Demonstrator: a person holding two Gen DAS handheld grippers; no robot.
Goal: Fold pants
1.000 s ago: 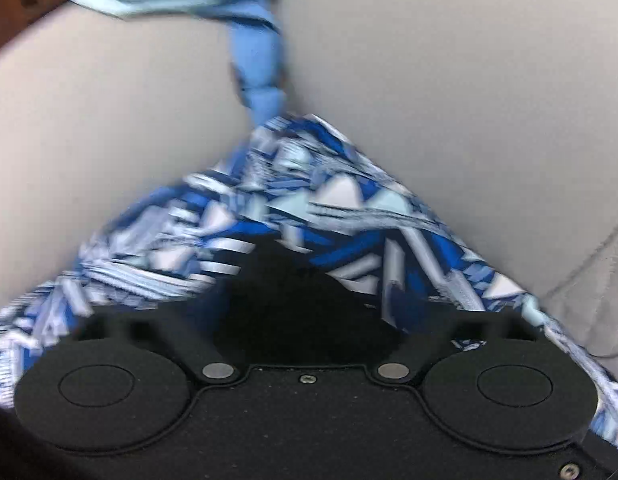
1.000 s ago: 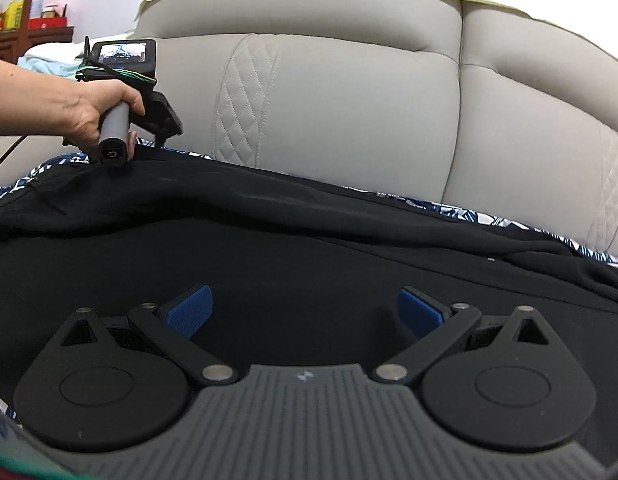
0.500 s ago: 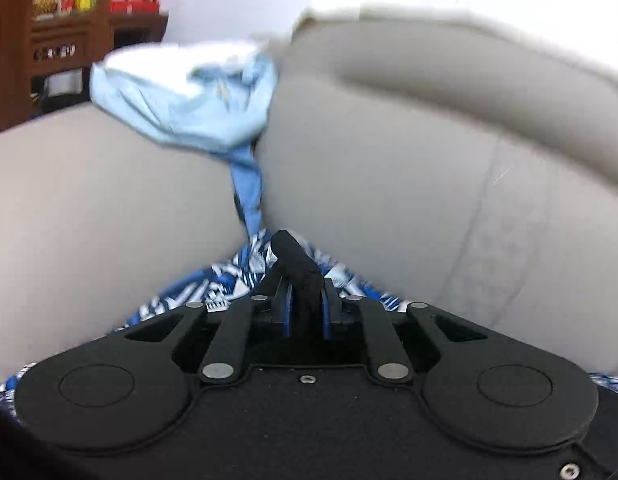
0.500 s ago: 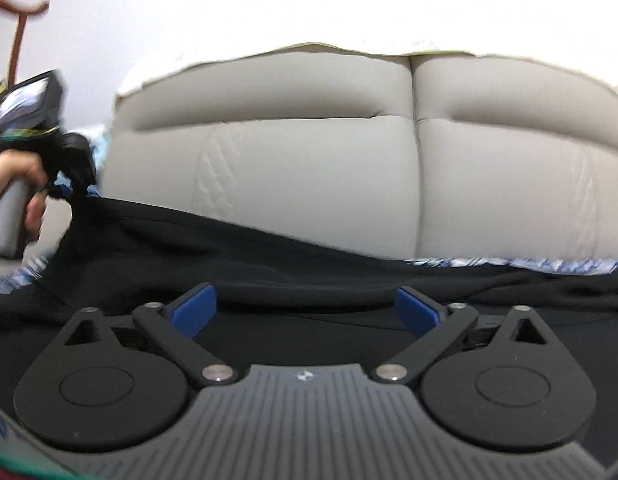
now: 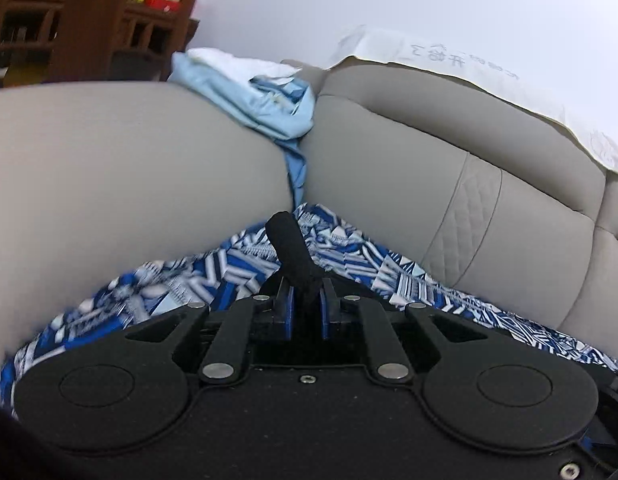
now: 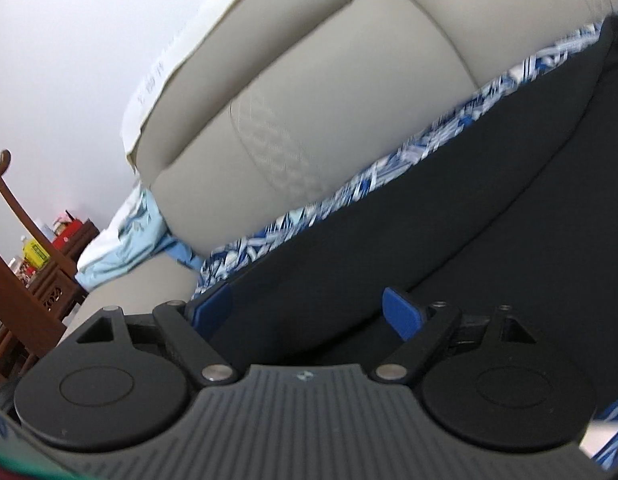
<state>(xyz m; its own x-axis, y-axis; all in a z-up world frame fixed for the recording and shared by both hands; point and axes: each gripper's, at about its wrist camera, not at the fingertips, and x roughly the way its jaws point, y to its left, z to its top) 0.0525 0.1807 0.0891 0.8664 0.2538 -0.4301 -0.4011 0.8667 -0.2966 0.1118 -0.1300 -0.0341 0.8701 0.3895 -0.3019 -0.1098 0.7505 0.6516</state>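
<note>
The black pants (image 6: 409, 248) lie spread over a blue-and-white patterned cloth (image 6: 349, 196) on a beige sofa. In the left wrist view my left gripper (image 5: 305, 304) is shut on a pinched fold of the black pants (image 5: 291, 248), held above the patterned cloth (image 5: 213, 276). In the right wrist view my right gripper (image 6: 305, 312) is open, its blue pads (image 6: 401, 312) low over the black fabric, nothing between them. The view is tilted.
The sofa backrest (image 5: 429, 184) and armrest (image 5: 129, 168) rise behind. A light blue garment (image 5: 265, 104) lies on the armrest and hangs into the gap. A white cloth (image 5: 469, 76) covers the sofa top. Wooden shelves (image 6: 33, 280) stand at the far left.
My left gripper closed on the pants' fabric and lifted it. My right gripper stayed open and rolled sideways; the left hand has left its view.
</note>
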